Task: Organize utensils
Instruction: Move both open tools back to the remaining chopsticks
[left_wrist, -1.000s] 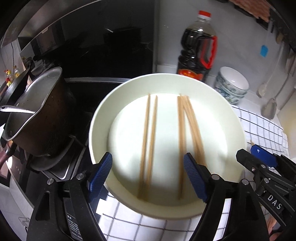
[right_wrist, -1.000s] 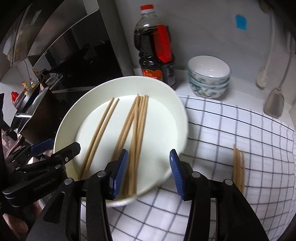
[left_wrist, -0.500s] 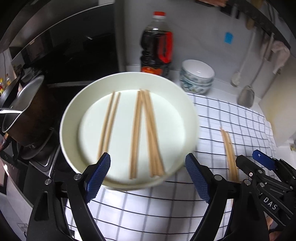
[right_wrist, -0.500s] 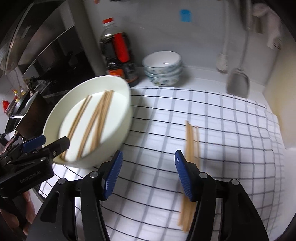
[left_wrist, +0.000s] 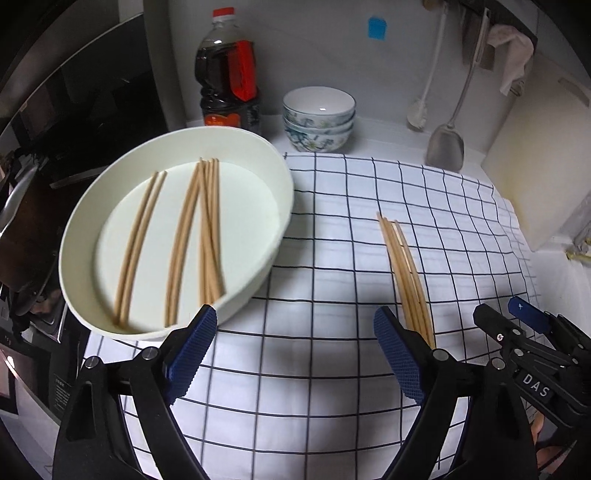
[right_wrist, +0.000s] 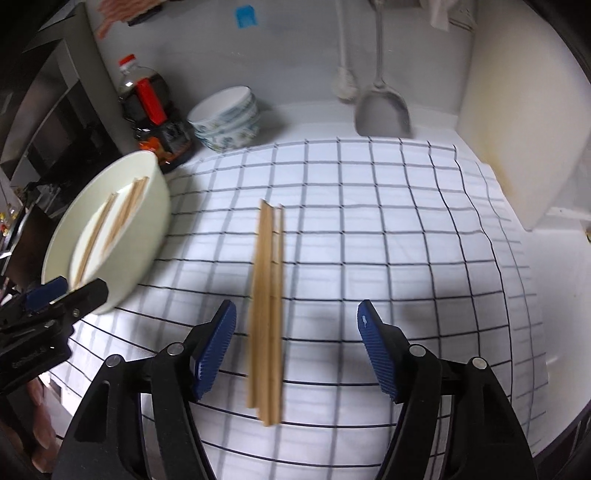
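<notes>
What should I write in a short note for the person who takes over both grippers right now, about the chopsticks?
Left gripper: open, nothing between the fingers; it has just been opening.
Right gripper: open, also just been opening; the loose chopsticks lie on the cloth between its fingers, not gripped.
Things: white dish at the left edge of the checked cloth, holding a pair and a larger bunch of chopsticks.
Done: most chopsticks are in the dish.
Left: probably pick up the loose bundle on the cloth and add it to the dish.
</notes>
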